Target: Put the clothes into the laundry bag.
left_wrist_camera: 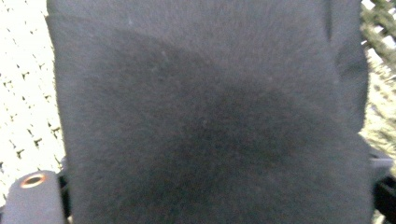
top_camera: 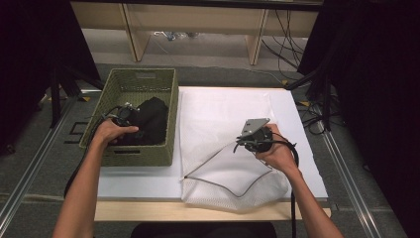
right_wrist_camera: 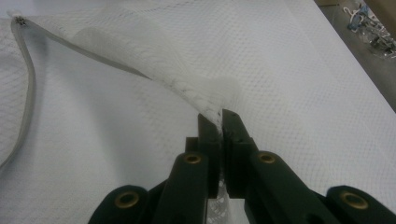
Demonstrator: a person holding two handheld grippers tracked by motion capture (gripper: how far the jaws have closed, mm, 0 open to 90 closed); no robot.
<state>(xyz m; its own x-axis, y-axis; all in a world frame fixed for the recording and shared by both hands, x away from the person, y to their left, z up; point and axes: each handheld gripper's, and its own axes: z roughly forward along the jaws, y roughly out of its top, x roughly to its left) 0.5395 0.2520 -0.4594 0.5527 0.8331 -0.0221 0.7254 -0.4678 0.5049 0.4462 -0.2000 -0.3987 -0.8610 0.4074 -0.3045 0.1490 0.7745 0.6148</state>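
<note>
Right gripper (right_wrist_camera: pixel 219 122) has its jaws pinched tight on the upper layer of the white mesh bag (top_camera: pixel 223 124), lifting its mouth on the bench. Left gripper (top_camera: pixel 120 118) is down in the green basket (top_camera: pixel 140 78) against the black garment (top_camera: pixel 153 116) (jaws buried, can't tell their state). Risk: thin mesh slipping free, mouth collapsing.

Green basket (top_camera: pixel 161 126) wall hems the black cloth (top_camera: pixel 151 121) — mesh bag's (top_camera: pixel 223 119) far half seems unobstructed.

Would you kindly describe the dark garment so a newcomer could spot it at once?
Start at the white table; at its left stands a green woven basket. Inside lies the black garment, the sole dark, soft thing there, unlike the white mesh bag beside it.
</note>
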